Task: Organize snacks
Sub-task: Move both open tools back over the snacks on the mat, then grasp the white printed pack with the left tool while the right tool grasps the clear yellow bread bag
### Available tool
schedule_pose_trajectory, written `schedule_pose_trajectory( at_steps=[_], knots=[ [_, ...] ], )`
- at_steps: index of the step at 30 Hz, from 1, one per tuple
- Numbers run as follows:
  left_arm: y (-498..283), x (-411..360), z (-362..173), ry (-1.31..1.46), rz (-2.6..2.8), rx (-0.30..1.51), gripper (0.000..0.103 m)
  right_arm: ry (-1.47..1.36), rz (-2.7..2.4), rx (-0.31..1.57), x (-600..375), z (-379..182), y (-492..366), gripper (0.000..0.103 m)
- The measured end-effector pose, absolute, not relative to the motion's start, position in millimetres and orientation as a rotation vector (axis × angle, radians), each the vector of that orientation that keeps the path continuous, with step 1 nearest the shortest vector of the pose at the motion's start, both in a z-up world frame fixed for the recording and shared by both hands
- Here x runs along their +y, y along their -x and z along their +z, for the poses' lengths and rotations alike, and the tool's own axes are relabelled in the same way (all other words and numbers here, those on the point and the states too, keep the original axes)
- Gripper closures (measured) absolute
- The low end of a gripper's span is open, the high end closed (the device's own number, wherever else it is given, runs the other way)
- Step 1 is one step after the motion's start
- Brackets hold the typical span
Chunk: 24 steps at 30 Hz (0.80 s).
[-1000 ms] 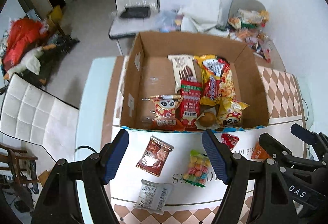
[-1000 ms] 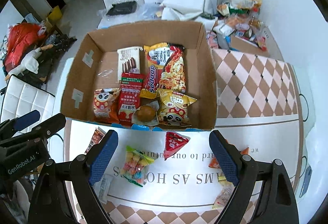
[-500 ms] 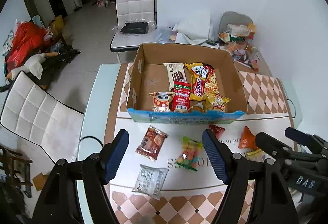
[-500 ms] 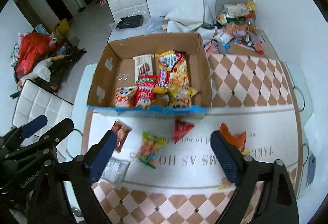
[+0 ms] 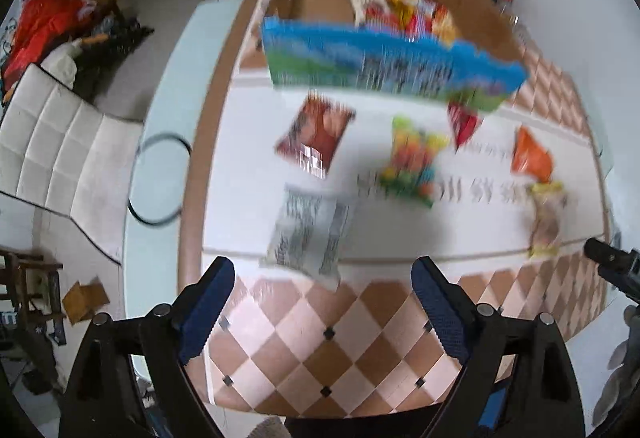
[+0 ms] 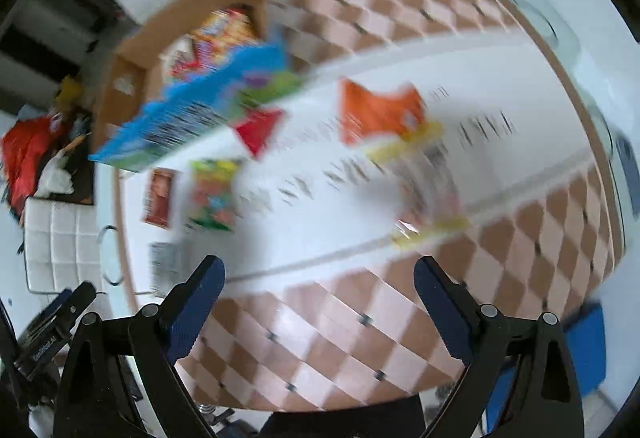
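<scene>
While both views are smeared by blur, the layout on the table reads clearly enough. At the far left of the left wrist view a white padded chair stands beside the table. On the white cloth, a grey-and-white packet lies just ahead of the left gripper, whose jaws are opening with nothing between them. Beyond it lie a dark red packet, then a bag of coloured sweets, a small red triangular packet, an orange packet and a yellow-edged clear bag furthest right. The cardboard box with a blue printed front holds more snacks behind them. The right gripper hangs spread wide and empty over the checkered cloth, the yellow-edged bag just ahead
</scene>
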<state>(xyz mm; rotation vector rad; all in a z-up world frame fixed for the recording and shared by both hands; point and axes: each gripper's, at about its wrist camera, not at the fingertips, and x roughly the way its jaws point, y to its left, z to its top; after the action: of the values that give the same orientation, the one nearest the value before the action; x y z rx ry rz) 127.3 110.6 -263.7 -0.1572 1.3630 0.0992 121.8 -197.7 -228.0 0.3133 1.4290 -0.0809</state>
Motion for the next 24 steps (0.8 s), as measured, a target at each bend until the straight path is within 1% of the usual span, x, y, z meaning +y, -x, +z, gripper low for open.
schedule_pose_trajectory(
  at_steps=[6, 10, 15, 21, 22, 23, 24],
  knots=[
    [-118.5, 92.5, -308.8, 0.178, 0.136, 1.48, 0.012, -0.391, -0.176, 1.529, -254.1, -283.2, -114.4, 0.005],
    [-118.0, 83.0, -334.8, 0.167, 0.17, 1.539, 0.012, -0.401, -0.21, 1.546, -279.9, -309.9, -127.8, 0.005],
    [-122.5, 73.9, -353.3, 0.129, 0.214, 1.589, 0.012, -0.348, -0.183, 1.558, -289.7, -332.6, -160.3, 0.005],
    [-131.7, 73.5, -358.0, 0.087, 0.243, 1.598, 0.012, -0.253, -0.136, 1.589, -283.4, -354.7, -196.4, 0.007],
    [-133.0, 75.4, -356.6, 0.085, 0.242, 1.595, 0.012, -0.247, -0.13, 1.6, -282.5, -359.3, -199.8, 0.015],
    [-135.5, 78.1, -355.1, 0.084, 0.244, 1.593, 0.012, -0.238, -0.125, 1.615, -280.7, -363.4, -202.1, 0.033],
    [-137.2, 81.3, -353.5, 0.084, 0.247, 1.591, 0.012, -0.22, -0.124, 1.641, -277.6, -368.4, -203.8, 0.041]
  ],
)
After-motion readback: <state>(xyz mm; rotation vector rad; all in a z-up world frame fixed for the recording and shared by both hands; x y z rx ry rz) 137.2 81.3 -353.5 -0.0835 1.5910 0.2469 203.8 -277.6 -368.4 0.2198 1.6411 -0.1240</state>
